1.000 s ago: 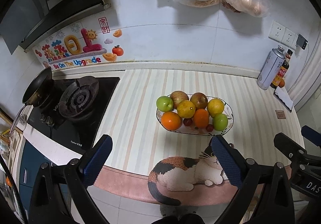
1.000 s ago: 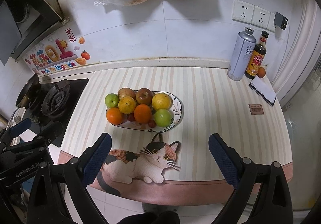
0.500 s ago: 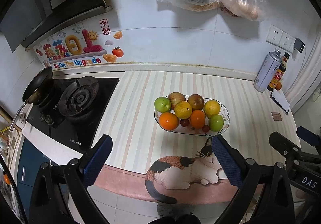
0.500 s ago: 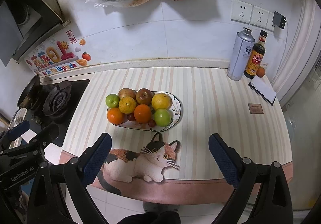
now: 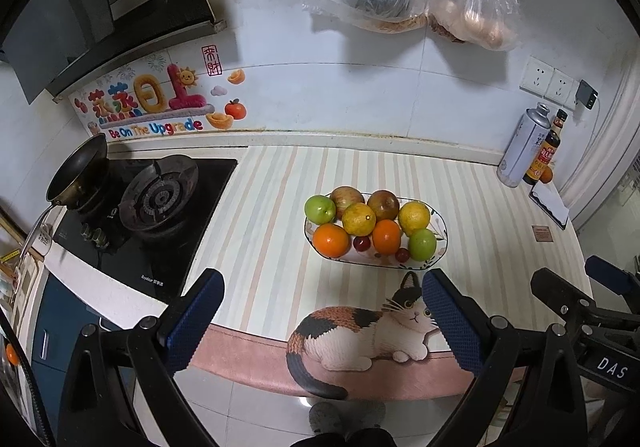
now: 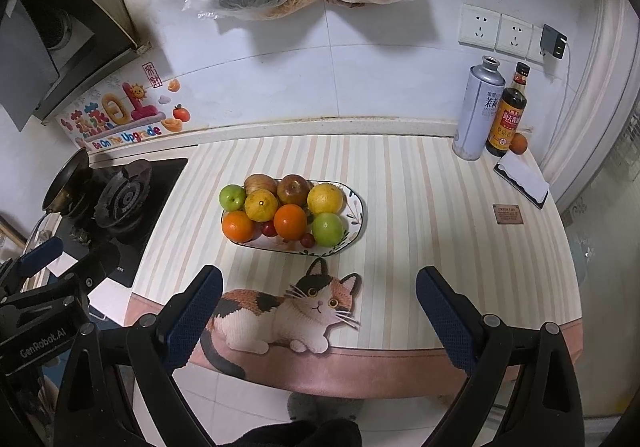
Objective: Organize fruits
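The fruit sat heaped on an oval patterned plate (image 5: 439, 235) near the middle of the striped table (image 5: 264, 247), just beyond a cat-shaped mat (image 5: 360, 335) at the near edge. The left claw (image 5: 322, 321) was spread wide and held nothing, hanging short of the near table edge; the right claw (image 6: 318, 317) was likewise spread and empty, and both were well apart from the plate.

On the plate lay two green apples, one at the far left (image 5: 319, 209) and one at the near right (image 5: 422, 244), two oranges (image 5: 331, 240) along the near side, two yellow citrus fruits (image 5: 359, 218) in the middle row, two brownish-red apples (image 5: 383, 204) at the far side, and small dark red fruits (image 5: 362, 243), probably cherries or grapes, tucked between.

The round fruits looked firm and moderately heavy, with smooth skins likely to slip or roll, so each seemed best taken across its widest part from above. The near orange and near green apple looked easiest to reach, with free sides. The small red fruits appeared soft and would probably need a gentle pinch. Lifting one from the pile might set its neighbours rolling.
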The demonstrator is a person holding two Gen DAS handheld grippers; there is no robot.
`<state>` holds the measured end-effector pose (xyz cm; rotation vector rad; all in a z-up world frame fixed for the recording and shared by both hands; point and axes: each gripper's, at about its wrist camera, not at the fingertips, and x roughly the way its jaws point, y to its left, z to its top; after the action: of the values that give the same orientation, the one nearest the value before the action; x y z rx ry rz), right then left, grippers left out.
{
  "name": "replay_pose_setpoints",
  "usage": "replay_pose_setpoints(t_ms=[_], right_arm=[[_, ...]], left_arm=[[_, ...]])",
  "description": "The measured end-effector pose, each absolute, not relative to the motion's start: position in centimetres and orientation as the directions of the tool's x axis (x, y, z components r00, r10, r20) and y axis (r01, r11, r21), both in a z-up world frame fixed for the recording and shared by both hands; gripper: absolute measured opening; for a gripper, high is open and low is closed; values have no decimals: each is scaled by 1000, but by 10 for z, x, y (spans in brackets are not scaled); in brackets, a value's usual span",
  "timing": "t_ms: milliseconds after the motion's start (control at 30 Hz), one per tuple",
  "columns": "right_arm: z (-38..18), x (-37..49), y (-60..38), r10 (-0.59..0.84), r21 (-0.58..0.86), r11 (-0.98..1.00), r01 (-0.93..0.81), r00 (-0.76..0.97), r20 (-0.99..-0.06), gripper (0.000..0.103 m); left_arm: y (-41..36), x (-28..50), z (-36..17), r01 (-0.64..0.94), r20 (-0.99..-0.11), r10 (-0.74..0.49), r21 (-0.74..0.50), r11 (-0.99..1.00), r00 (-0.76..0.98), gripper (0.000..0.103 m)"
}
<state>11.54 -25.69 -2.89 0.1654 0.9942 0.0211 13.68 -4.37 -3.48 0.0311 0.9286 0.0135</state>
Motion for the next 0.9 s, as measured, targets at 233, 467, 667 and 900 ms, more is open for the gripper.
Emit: replay_pose_setpoints(t_ms=[233,467,667,900], right_arm=[[-23,109,-255,101,154,987,50,553,-827,99],[-19,105,-254,99,152,987,49,558,-824,99],[-19,103,-252,100,153,987,49,556,-825,99],[-16,98,-252,98,155,986,54,563,-821,99]], left_arm=[[-46,130,-31,13,-793,22,38,999,608,102],[-47,125,-28,19,-789,19,38,999,615,102],[-48,125,-27,21,-788,15,35,999,615,102],[-51,124,-25,24,-785,10,31,999,619,102]])
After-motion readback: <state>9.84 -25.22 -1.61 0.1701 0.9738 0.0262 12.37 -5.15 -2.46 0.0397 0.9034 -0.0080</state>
